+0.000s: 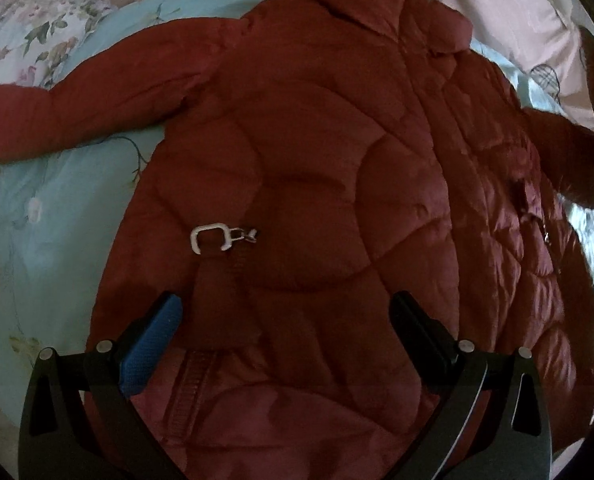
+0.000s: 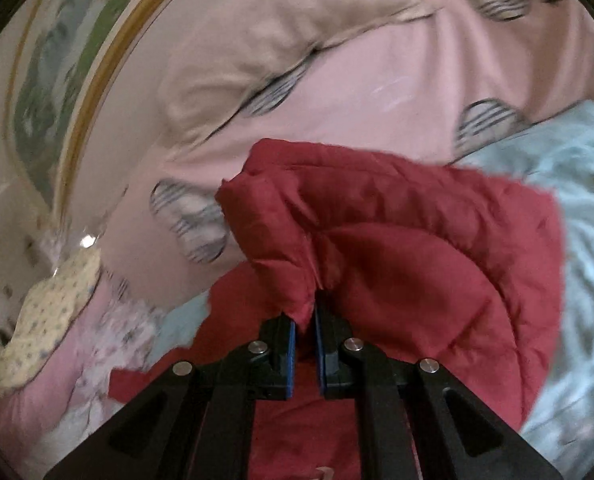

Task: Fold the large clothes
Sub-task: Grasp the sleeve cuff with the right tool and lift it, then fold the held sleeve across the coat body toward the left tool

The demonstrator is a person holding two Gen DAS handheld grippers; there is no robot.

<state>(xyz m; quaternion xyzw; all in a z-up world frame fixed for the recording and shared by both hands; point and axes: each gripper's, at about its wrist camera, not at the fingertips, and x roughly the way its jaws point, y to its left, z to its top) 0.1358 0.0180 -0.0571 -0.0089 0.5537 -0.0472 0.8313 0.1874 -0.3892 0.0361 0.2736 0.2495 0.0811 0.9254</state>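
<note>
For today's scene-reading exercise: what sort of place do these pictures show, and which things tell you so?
Most likely a bedroom. A red quilted jacket lies spread on a bed's pale blue floral sheet, a pink quilt is bunched behind it, and a framed picture hangs on the wall.

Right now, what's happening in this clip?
A person is folding a dark red quilted puffer jacket spread on a light blue floral bedspread. The right gripper is shut on a bunched fold of the jacket, lifted off the bed. The left gripper is open above the jacket's lower body, gripping nothing.

probably a home bedroom: floral blue bedspread (image 1: 13, 240), pink pillows (image 2: 377, 92).
</note>
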